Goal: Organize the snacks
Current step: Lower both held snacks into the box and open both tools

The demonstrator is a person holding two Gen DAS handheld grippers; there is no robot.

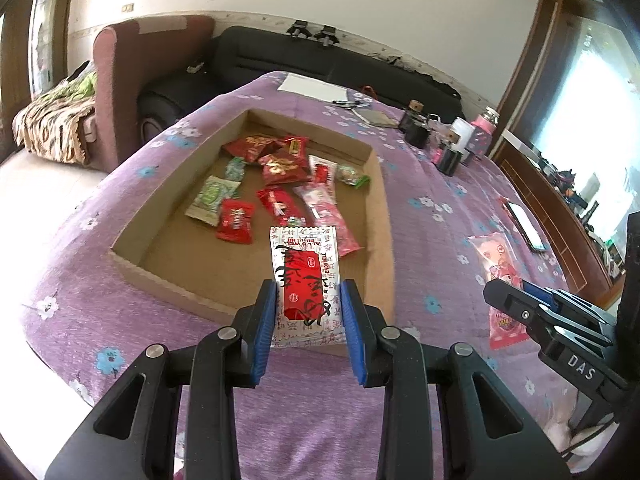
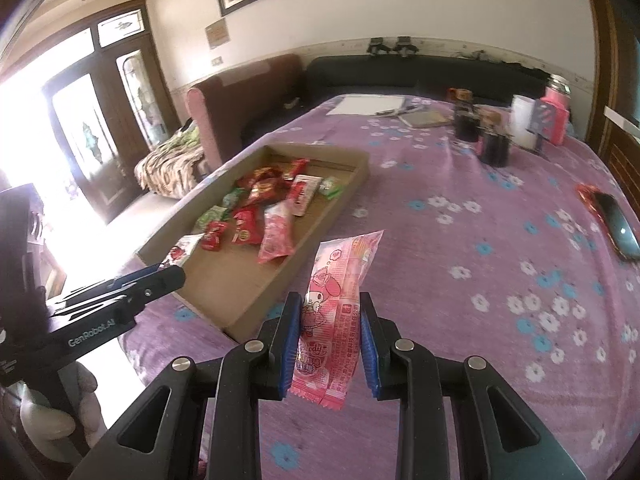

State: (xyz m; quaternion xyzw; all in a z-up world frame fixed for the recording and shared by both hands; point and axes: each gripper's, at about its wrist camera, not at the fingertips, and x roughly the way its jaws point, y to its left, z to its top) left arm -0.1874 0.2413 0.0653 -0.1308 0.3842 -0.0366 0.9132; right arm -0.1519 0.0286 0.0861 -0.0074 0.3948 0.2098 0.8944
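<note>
Cardboard tray [image 1: 378,216], shallow and brown, collects the loose wrappers. Left gripper [image 1: 308,320] clamps a white-and-red flat packet [image 1: 306,276] over its near edge; right gripper [image 2: 330,332] pinches a pink cartoon-printed packet [image 2: 340,300] beside the tray, likely awaiting its turn.

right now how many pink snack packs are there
2. One pink snack pack is held in the right gripper above the purple cloth. The other pink pack lies in the cardboard tray. More may hide under the pile.

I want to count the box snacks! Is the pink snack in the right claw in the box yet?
Not yet. The pink snack packet is pinched in the right claw, over the purple cloth, beside the cardboard box.
</note>
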